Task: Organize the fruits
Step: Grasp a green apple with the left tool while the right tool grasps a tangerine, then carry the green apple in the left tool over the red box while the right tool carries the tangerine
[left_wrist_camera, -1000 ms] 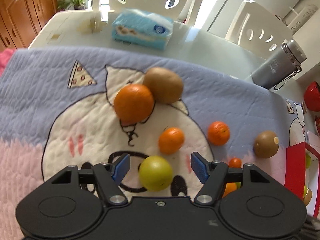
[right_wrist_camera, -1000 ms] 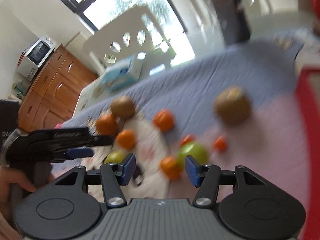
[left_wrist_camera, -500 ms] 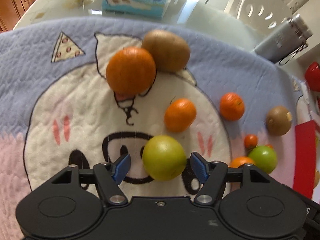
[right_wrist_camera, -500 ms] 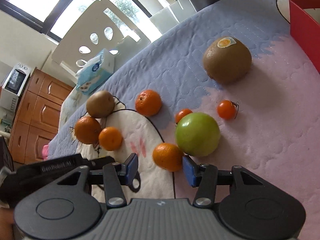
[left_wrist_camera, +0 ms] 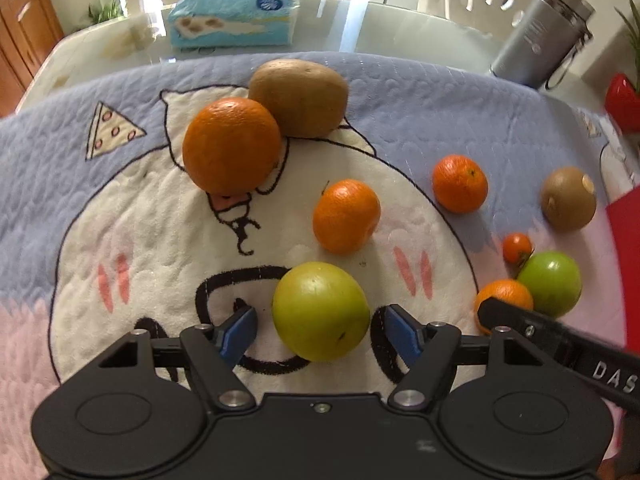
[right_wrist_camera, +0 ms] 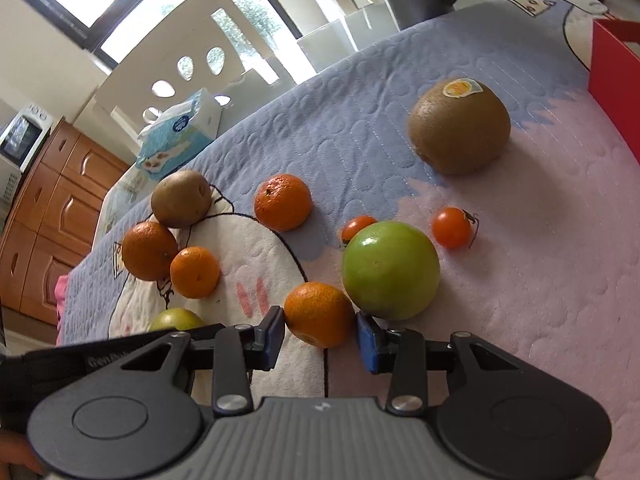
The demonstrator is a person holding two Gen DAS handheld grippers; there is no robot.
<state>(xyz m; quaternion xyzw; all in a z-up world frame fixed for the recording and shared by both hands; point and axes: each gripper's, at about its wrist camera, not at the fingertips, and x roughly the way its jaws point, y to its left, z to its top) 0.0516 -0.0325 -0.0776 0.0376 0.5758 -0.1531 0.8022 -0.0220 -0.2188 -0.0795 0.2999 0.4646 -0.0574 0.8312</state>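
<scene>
Between the spread pads of the left claw sat a yellow-green apple, judged firm, smooth, slip-prone, best gripped across its widest girth; right claw stood apart around a mandarin.

The red box is cut off by the right edge. The yellow-green fruit is half hidden behind the left tongs. The small orange is partly covered by the right tongs.

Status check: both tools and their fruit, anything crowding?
Left tool open around yellow-green apple, not clamped. Right tool open, pads flanking small mandarin. Green apple crowds the right pad.
</scene>
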